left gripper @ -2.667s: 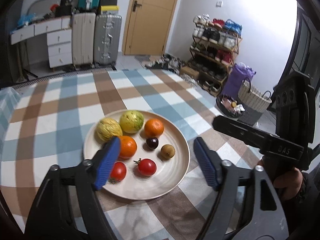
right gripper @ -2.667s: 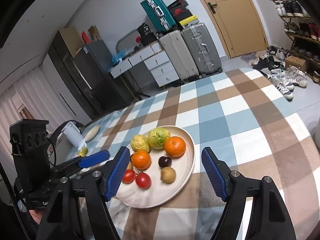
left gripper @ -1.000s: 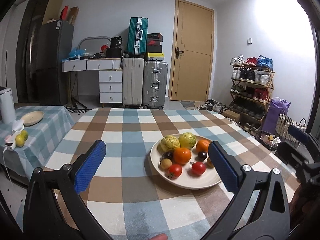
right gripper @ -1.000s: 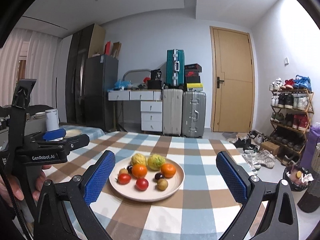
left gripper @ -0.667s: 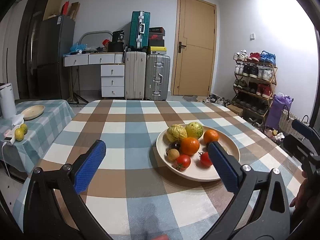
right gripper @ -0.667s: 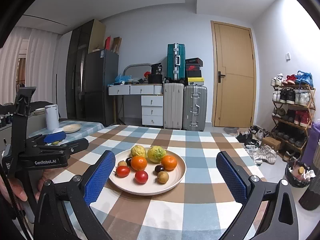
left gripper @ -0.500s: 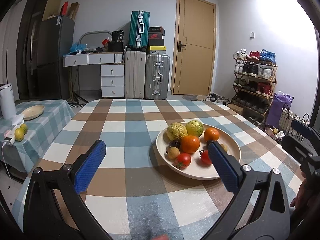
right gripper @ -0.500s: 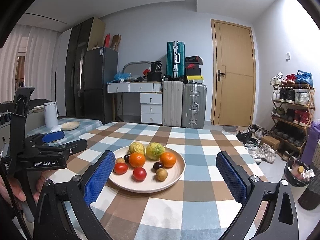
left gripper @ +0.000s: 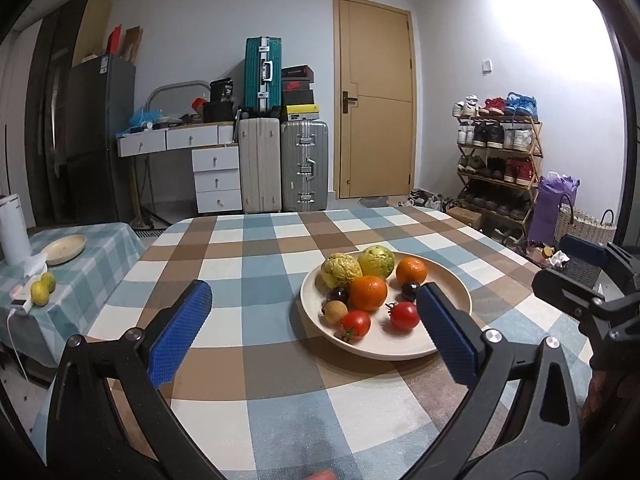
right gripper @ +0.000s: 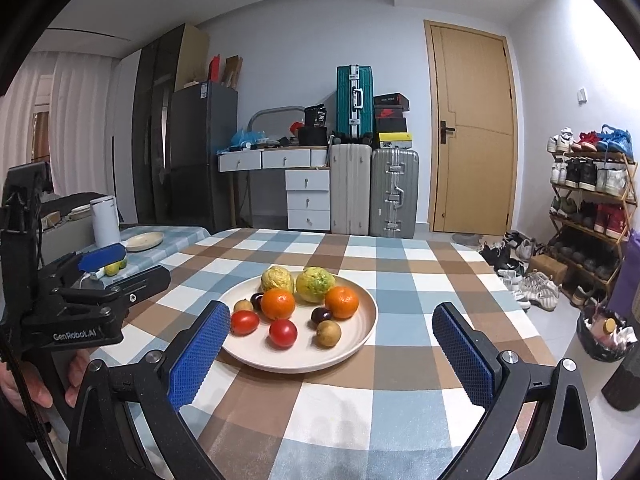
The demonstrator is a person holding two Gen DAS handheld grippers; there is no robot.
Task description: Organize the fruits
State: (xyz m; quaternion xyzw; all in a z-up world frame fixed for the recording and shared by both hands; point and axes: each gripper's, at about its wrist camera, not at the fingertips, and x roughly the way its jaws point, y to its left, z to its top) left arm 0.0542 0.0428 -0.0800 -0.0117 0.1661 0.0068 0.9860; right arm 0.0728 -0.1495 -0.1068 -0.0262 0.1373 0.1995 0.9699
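Fruits sit bunched on a round cream shallow plate (left gripper: 448, 350) on the blue, brown and white checked tablecloth (left gripper: 264, 264); all positions given from the plate. Round items, no clear long axis; only the tomato stems give direction.

Left of plate: left gripper (left gripper: 310, 330), black frame with blue knurled pads (left gripper: 182, 330), jaws spread wide, nothing between them; its right pad overlaps the plate's near-right rim in the left wrist view. Further left, side table with a small cream dish (left gripper: 64, 249), a white cylinder jug (left gripper: 14, 230) and two small green-yellow fruits (left gripper: 40, 292).

On plate, back row: bumpy yellow citrus (left gripper: 340, 269), bumpy yellow-green citrus (left gripper: 376, 262), smooth orange mandarin (left gripper: 412, 271). Middle: dark purple round fruit (left gripper: 338, 293), larger glossy orange (left gripper: 368, 293), second dark purple fruit (left gripper: 410, 289). Front: tan round fruit (left gripper: 335, 313), red tomato (left gripper: 356, 324) with stem towards the near rim, second red tomato (left gripper: 404, 316) with stem pointing left.

Right wrist view alone shows a second tan round fruit (right gripper: 328, 334) at plate front right, hidden behind the pad in the left view, plus the hand (right gripper: 40, 380) on the left tool's handle.

Right of plate: right gripper (right gripper: 342, 346), same build, jaws wide apart, empty, hovering before the plate's near edge.
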